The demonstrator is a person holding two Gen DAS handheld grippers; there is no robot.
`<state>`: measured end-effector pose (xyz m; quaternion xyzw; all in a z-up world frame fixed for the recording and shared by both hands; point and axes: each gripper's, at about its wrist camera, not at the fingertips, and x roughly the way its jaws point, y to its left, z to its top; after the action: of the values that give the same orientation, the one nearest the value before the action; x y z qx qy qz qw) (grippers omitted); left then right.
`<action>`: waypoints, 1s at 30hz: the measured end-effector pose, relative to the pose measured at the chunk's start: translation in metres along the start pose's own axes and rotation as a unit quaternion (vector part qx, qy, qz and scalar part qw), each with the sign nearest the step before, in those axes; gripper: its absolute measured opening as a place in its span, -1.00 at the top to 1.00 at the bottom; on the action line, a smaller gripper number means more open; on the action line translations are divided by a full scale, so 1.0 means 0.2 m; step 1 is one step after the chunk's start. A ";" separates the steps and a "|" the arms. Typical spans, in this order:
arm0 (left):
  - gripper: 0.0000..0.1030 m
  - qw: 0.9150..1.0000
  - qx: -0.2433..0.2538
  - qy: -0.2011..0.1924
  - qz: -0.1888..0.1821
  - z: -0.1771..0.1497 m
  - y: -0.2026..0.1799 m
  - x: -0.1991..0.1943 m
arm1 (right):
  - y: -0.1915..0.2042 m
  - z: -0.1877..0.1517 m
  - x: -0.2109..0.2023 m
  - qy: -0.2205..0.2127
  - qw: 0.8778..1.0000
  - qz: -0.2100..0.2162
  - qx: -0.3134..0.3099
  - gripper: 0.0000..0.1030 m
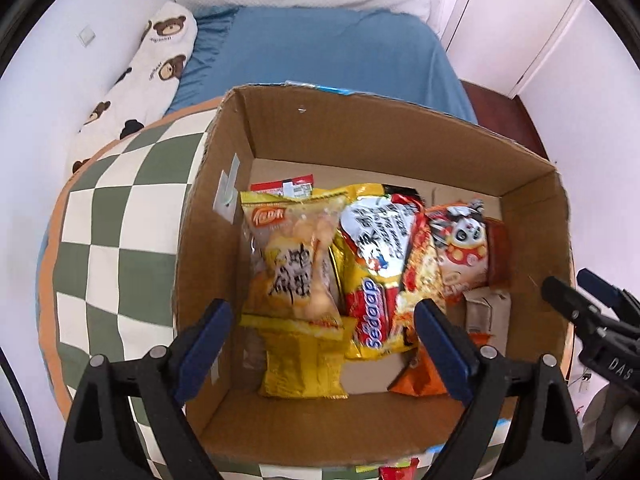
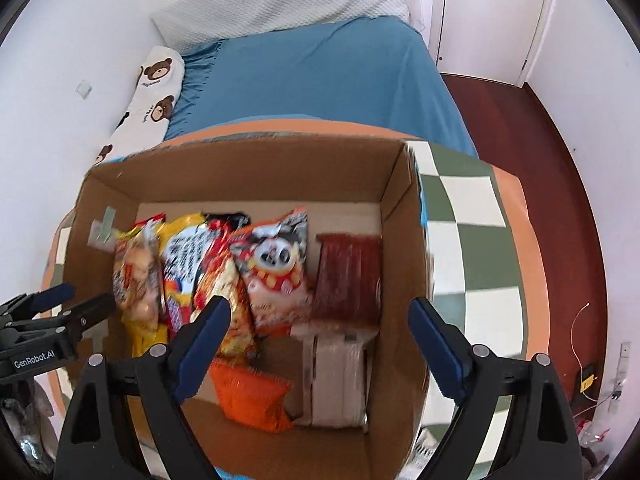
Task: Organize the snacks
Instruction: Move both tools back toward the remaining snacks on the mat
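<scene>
We see a brown cardboard box (image 1: 532, 216) at centre frame holding yellow, red and orange snack packets (image 1: 372, 272), on a green-and-cream checked mat (image 1: 120, 248) edged in orange; upper frame, a blue bedsheet (image 1: 320, 52).

Snack packets (image 1: 360, 264) inside cardboard box (image 1: 400, 136), claw (image 1: 324, 332) agape above

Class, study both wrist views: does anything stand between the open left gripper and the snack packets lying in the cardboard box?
Nothing visible does. The left gripper is open and empty above the cardboard box, whose top has no lid or flap across it. The yellow snack packet and the Sedaap packet lie uncovered directly beyond its fingers.
</scene>
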<state>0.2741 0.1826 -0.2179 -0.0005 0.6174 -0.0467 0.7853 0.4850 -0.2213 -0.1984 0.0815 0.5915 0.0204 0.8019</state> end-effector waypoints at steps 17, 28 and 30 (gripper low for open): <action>-0.81 0.994 0.022 -0.107 -0.001 -0.50 -0.06 -0.50 | 0.15 -0.51 -0.57 -0.105 0.994 0.014 -0.021 -0.79; -0.81 0.995 0.042 -0.092 0.006 -0.89 -0.07 -0.53 | 0.06 -0.97 -0.67 -0.058 0.995 0.062 0.051 -0.79; -0.81 0.997 0.044 -0.061 0.009 -0.99 -0.07 -0.43 | -0.01 -1.12 -0.56 -0.007 0.993 0.074 0.087 -0.79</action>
<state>0.0612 0.1861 -0.1813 0.0365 0.5659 -0.0669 0.8210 0.2373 -0.2133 -0.1565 0.1945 0.5780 0.0281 0.7920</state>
